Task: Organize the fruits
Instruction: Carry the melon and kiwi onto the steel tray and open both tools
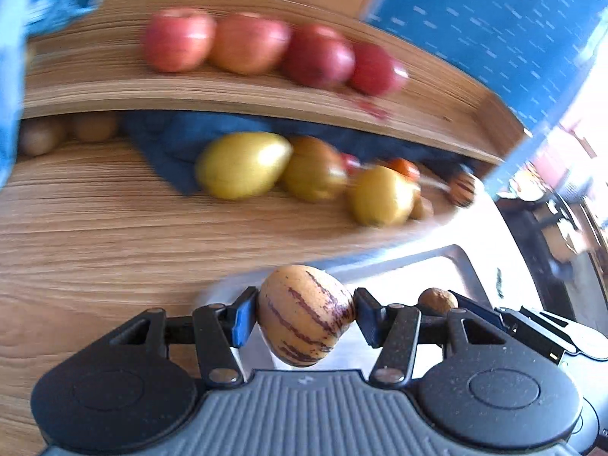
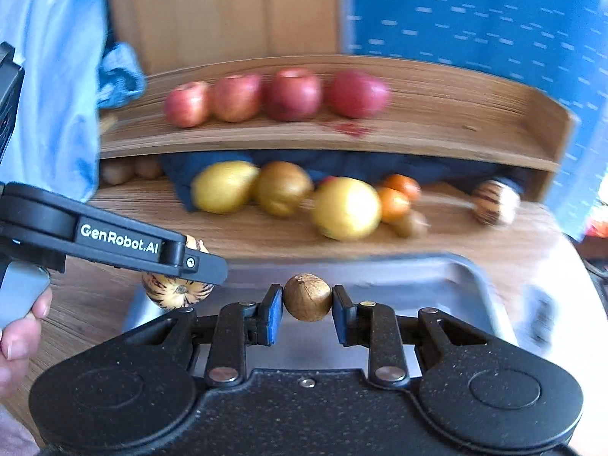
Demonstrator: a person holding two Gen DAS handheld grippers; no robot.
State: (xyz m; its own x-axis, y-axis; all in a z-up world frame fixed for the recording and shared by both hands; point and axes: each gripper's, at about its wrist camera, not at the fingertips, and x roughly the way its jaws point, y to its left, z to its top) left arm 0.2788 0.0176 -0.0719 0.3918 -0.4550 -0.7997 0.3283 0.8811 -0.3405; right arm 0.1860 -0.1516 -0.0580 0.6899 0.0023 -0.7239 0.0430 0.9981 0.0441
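Striped pepino melon (image 1: 306, 315) sits low centre in the left wrist view, pinched between the jaws of the left gripper (image 1: 306, 313), blue pads tight on both flanks; cream skin, purple streaks. Same melon shows at lower left of the right wrist view (image 2: 176, 290), partly under the left gripper's black arm (image 2: 114, 243).

Small brown round fruit (image 2: 307, 297), kind unclear, is pinched in the jaws of the right gripper (image 2: 307, 298), low centre of the right view. It also shows to the right of the melon in the left view (image 1: 437, 299).

Both held fruits hang over a metal tray (image 2: 437, 277) on the wood-grain tabletop (image 1: 95, 247).

A hand (image 2: 21, 326) grips the left gripper's handle at the left edge of the right view.

Farther back, mid-frame on the tabletop: yellow and yellow-brown pear-like fruits (image 2: 224, 186), oranges (image 2: 397, 195), a second striped melon (image 2: 492, 201) at right. All blurred.

Upper frame: wooden shelf (image 2: 456, 114) carrying four red apples (image 2: 279, 97) in a row. Dark blue cloth (image 2: 190, 169) lies beneath the shelf, behind the yellow fruits. Light blue sleeve (image 2: 49, 76) at upper left.
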